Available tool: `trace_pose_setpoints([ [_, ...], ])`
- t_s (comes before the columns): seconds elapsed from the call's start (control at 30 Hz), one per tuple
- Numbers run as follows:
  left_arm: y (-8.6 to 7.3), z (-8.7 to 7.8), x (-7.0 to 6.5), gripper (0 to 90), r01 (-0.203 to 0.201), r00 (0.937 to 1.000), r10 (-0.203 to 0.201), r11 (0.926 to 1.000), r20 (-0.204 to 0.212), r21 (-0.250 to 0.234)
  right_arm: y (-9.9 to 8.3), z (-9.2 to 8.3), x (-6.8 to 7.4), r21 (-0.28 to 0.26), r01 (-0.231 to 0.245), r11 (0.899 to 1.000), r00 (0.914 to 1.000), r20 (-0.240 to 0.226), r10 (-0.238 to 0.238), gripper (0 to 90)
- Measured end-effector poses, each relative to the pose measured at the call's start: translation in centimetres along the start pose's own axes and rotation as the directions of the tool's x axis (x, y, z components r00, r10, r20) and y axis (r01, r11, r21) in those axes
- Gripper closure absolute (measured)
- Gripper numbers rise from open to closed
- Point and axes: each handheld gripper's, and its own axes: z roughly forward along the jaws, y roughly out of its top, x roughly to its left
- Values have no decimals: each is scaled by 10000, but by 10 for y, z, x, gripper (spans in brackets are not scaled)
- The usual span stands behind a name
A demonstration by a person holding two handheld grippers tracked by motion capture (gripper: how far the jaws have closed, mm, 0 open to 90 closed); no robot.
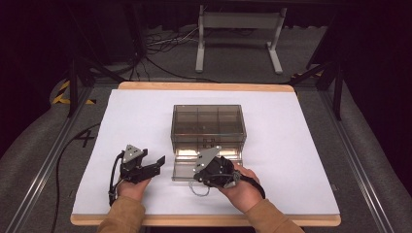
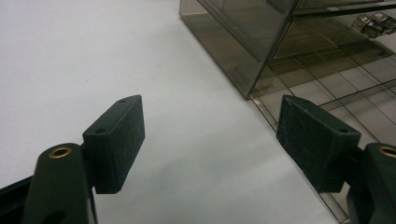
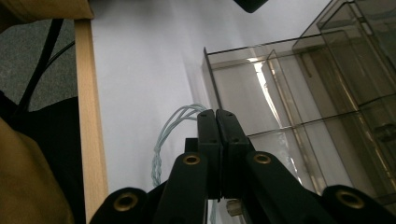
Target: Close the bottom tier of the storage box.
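A smoky clear drawer box (image 1: 208, 121) stands mid-table, its bottom drawer (image 1: 180, 171) pulled out toward me. My right gripper (image 1: 196, 175) hovers over the drawer's front, jaws pressed together. In the right gripper view, a loop of pale blue braided cable (image 3: 159, 154) hangs from the tips of that gripper (image 3: 216, 114), beside the drawer's divided compartments (image 3: 261, 93). That cable (image 1: 198, 190) dangles below the hand in the high view. My left gripper (image 1: 158, 165) rests left of the drawer, open and empty. In the left gripper view that gripper (image 2: 210, 140) faces the box's corner (image 2: 243, 42).
The white table sheet (image 1: 291, 145) has free room on both sides of the box. The wooden front edge (image 3: 86, 93) runs close by my right hand. Small metal pieces (image 2: 373, 23) lie inside one box compartment. A white stand (image 1: 238, 29) is on the floor beyond the table.
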Motion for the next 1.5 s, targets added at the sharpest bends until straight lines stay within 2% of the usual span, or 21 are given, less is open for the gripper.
trace_pose_setpoints([
  [0.3,0,0,0,245,-8,10000,8,10000,5,-1,4,-6,-12,60,-393,9992,9976,576,389,895],
  [0.9,0,1,0,244,-58,10000,58,10000,64,64,3,-7,-31,-24,-811,9967,9883,1295,807,894],
  [1.23,0,1,0,244,-61,10000,61,10000,70,66,0,-4,-40,-16,-1025,9947,9823,1574,1015,893],
  [1.5,0,1,0,244,-59,10000,59,10000,73,62,-7,2,-48,8,-1288,9917,9788,1606,1270,893],
])
